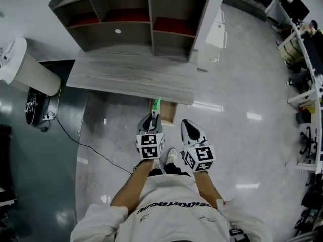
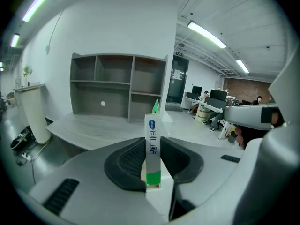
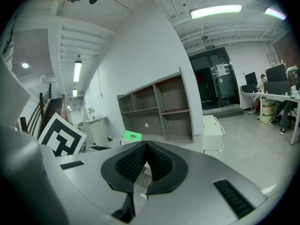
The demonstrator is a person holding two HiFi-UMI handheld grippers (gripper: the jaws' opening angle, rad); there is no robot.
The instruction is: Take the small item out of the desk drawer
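Note:
A slim white pack point(image 2: 152, 142) with a green end and a blue logo stands upright between the ribbed pads of my left gripper point(image 2: 151, 159), which is shut on it. In the head view the pack point(image 1: 157, 105) sticks out past that gripper point(image 1: 154, 118), just in front of the desk's front edge. Below that edge the brown drawer point(image 1: 168, 112) stands open. My right gripper point(image 1: 190, 126) hangs beside the left one; its jaw tips point(image 3: 146, 143) meet with nothing between them. The pack's green end point(image 3: 132, 136) shows to its left.
The grey wooden desk point(image 1: 131, 77) carries an open shelf unit point(image 1: 136, 19). A white cylindrical bin point(image 1: 30, 69) stands at the desk's left, with a cable point(image 1: 75, 140) on the floor. A white cabinet point(image 1: 216, 34) is right of the shelves. Office desks and chairs point(image 1: 305, 84) line the far right.

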